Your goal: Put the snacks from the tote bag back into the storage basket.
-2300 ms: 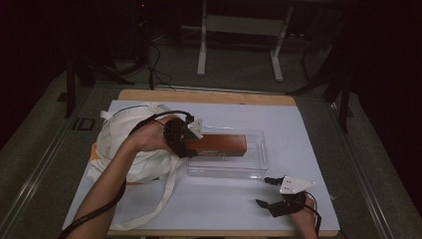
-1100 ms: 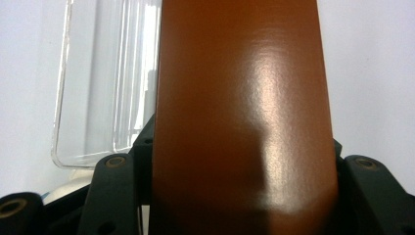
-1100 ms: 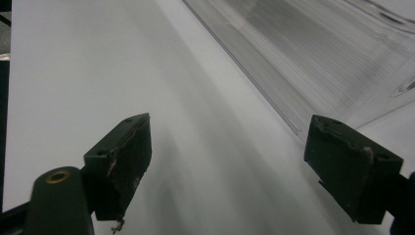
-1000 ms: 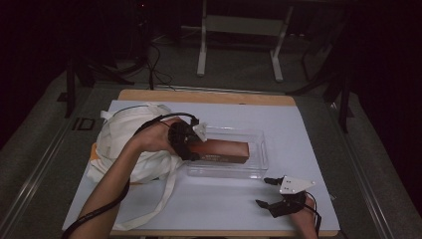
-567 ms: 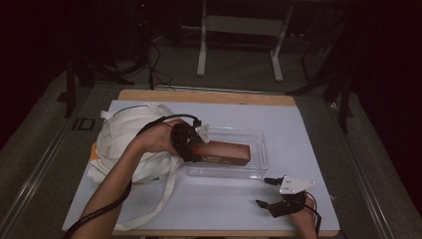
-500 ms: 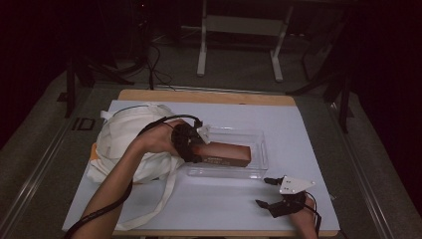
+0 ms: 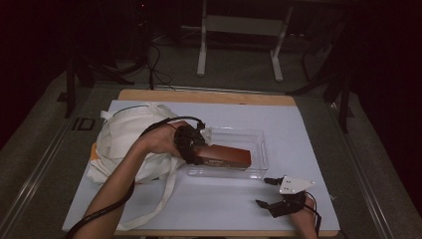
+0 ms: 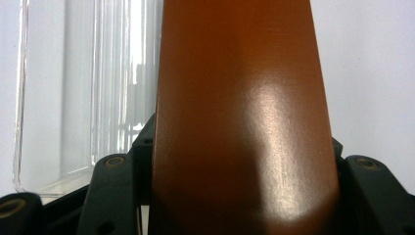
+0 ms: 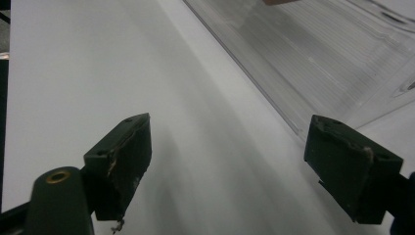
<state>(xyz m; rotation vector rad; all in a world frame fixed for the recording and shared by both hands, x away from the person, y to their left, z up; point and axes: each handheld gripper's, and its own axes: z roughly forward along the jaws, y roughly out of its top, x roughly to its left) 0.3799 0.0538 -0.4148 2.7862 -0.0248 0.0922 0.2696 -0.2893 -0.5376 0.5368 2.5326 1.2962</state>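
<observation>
The right tongs (image 9: pixel 227 166) stand wide open, their two black jaws rising from the bottom with nothing between them, over the white tabletop (image 9: pixel 73 73). A clear plastic container (image 9: pixel 313 54) lies ahead at upper right, its near corner just beyond the right-hand jaw.

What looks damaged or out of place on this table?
The right gripper's pads look worn, their edges chipped and frayed. The left gripper grips the brown box over the clear tray; nothing is spilled.
</observation>
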